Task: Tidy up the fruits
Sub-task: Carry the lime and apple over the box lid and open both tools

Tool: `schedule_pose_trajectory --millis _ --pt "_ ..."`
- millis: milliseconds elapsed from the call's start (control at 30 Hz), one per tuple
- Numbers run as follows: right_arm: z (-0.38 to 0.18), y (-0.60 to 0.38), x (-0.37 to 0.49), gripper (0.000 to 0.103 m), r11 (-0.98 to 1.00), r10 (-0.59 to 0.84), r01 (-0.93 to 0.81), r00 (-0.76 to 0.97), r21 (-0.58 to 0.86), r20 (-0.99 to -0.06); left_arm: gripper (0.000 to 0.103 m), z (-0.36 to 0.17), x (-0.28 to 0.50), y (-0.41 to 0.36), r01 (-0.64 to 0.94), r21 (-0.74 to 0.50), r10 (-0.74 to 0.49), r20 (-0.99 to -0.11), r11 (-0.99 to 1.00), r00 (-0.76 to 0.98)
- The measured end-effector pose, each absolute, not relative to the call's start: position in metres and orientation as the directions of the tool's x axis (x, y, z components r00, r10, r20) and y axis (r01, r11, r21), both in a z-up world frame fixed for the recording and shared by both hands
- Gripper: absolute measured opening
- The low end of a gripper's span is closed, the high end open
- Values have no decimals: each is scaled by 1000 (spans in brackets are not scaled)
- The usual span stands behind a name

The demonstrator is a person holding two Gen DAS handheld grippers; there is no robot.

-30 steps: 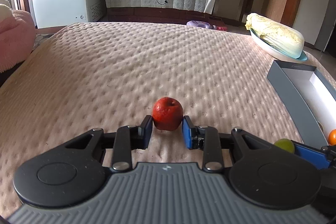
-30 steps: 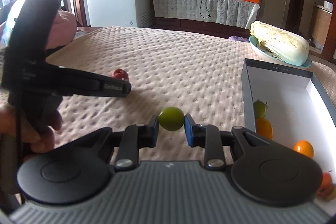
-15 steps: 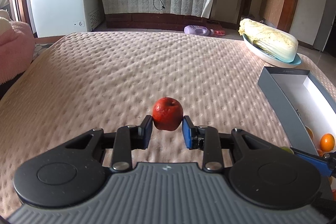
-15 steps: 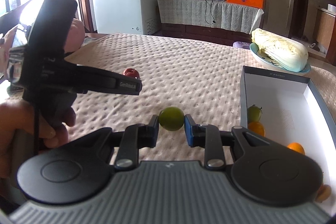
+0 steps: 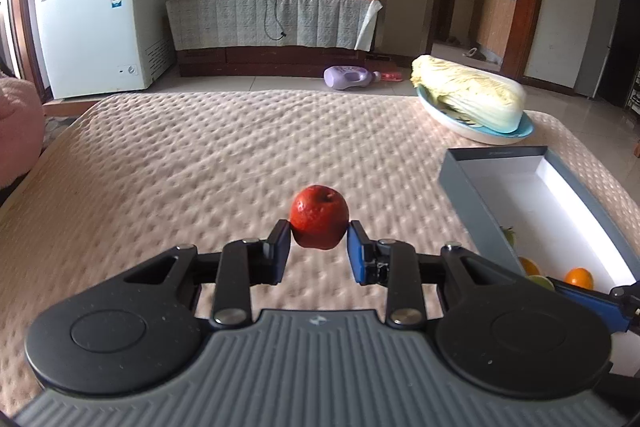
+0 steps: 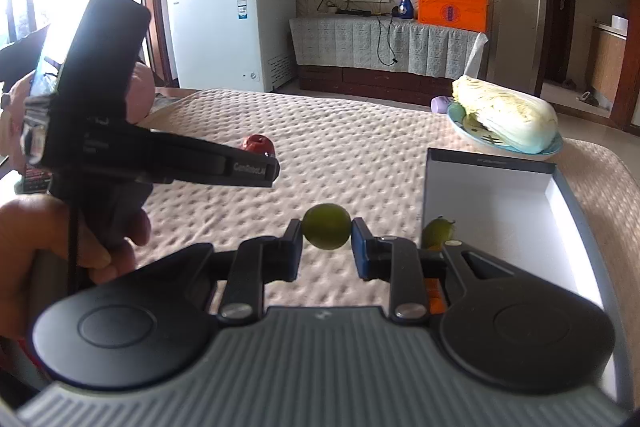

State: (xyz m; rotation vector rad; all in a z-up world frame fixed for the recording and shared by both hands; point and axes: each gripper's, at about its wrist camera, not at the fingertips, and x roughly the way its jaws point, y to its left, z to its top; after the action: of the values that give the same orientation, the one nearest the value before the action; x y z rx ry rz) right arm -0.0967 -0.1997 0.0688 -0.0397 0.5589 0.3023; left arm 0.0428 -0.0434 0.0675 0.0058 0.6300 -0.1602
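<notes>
My left gripper (image 5: 319, 249) is shut on a red apple (image 5: 319, 217) and holds it above the beige quilted table cover. My right gripper (image 6: 327, 249) is shut on a small green fruit (image 6: 327, 226), also lifted off the cover. The left gripper shows in the right wrist view (image 6: 256, 171) with the apple (image 6: 259, 143) at its tip. A grey box with a white inside (image 5: 468, 195) lies to the right; it holds orange fruits (image 5: 578, 277) and a green fruit (image 6: 438, 231). The box also shows in the right wrist view (image 6: 492, 163).
A napa cabbage (image 5: 472, 95) lies on a blue-rimmed plate (image 5: 480, 137) at the table's far right, behind the box. A pink plush thing (image 5: 16, 143) is off the left edge. A white freezer (image 5: 100, 39) and a cabinet stand beyond the table.
Both grippers have risen with their fruits held fast. The views show more of the room and of the box, which sits closer to the right gripper now.
</notes>
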Motion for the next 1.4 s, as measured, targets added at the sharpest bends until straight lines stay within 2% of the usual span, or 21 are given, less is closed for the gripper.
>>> schedule_pose_trajectory --millis 700,1267,1367,1400 --pt "76 -280 -124 29 985 150 -173 824 9 -546 36 84 26 -144 317 -67 -303 -529 946 793" --pt "61 -294 -118 29 985 135 -173 786 -5 -603 36 68 24 -209 452 -74 -414 -555 889 722" --pt "58 -297 -117 29 987 120 -158 779 -8 -616 38 66 23 -215 469 -66 -421 -562 881 712" --pt "57 -298 -116 30 988 118 -155 775 -5 -620 42 66 21 -215 473 -61 -423 -557 879 714"
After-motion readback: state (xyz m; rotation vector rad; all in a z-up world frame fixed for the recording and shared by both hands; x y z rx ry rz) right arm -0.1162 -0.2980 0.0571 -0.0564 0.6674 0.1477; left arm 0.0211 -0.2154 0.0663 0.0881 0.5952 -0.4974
